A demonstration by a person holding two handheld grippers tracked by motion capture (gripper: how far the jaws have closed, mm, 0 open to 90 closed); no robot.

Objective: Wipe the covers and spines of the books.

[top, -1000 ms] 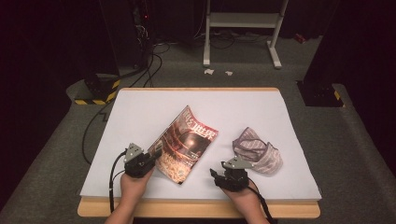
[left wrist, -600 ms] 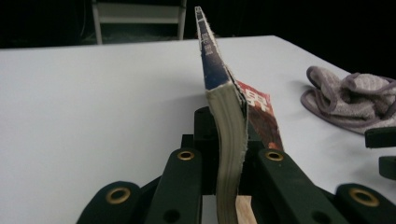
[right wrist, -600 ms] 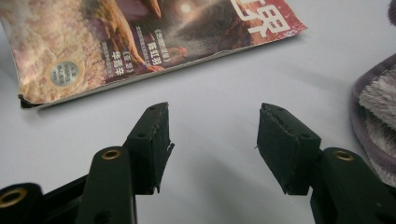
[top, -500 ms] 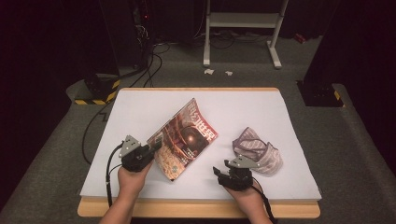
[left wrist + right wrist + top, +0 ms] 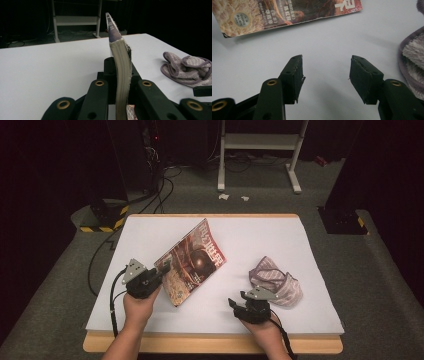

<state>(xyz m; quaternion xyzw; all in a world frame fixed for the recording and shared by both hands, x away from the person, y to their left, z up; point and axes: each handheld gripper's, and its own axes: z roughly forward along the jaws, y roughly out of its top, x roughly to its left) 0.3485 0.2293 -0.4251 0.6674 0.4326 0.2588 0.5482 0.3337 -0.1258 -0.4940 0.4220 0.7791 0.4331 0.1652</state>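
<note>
- The left tool (image 5: 159,276) clamps the near edge of the magazine (image 5: 192,260), which tilts up off the white bench (image 5: 260,232) ahead of it.
- The right tool (image 5: 235,303) rests low with its jaws parted and nothing between them.
- A grey cloth (image 5: 277,282) lies just beyond and right of the right tool.

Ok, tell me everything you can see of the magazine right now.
The magazine is a thin glossy paperback issue with a reddish-brown cover and pale printed characters near its top edge. The left gripper is shut on its near left edge, and it stands tilted, that side raised off the white table. The left gripper view shows its cream page block curving between the jaws. It lies left of the grey cloth, apart from it.
</note>
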